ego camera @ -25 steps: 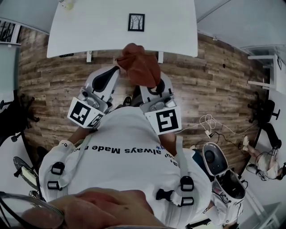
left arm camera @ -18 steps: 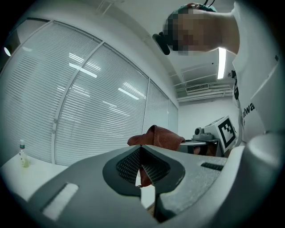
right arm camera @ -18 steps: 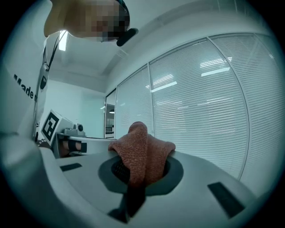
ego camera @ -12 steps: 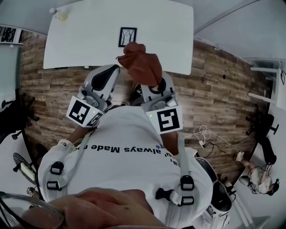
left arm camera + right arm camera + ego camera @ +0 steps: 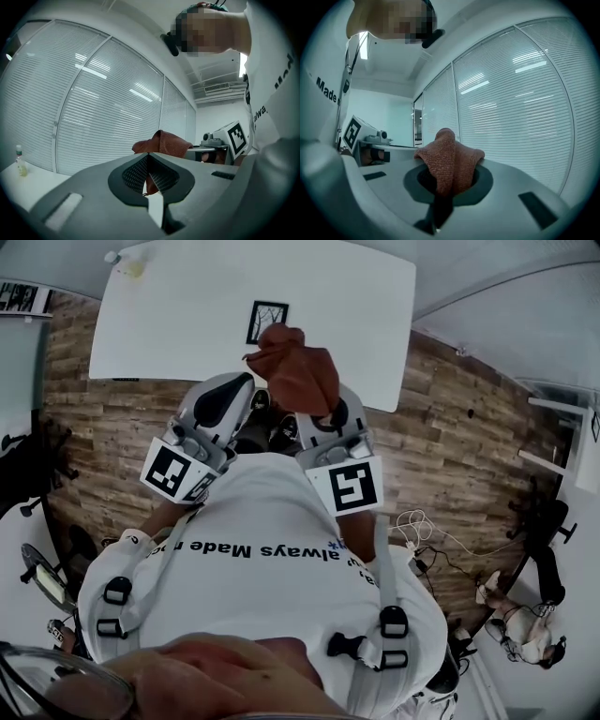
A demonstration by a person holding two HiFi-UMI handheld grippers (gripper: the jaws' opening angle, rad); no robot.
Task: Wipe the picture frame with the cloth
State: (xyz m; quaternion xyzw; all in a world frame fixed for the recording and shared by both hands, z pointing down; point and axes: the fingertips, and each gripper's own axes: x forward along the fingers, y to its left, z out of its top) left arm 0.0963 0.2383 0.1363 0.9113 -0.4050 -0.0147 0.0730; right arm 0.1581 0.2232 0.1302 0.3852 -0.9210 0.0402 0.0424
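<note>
A small black picture frame lies flat on the white table, ahead of both grippers. My right gripper is shut on a rust-brown cloth that bunches up above its jaws; in the right gripper view the cloth is pinched between the pads. My left gripper is held beside it at chest height. Its jaws meet at the tips in the left gripper view, with nothing between them. The cloth shows behind them. Both grippers are short of the table's near edge.
A small bottle stands at the table's far left corner and shows as the bottle in the left gripper view. Wood floor surrounds the table. Cables lie on the floor at right, and a seated person is at lower right.
The table and frame have drawn nearer in the head view. Both grippers keep the same pose, the right one still holding the cloth.
</note>
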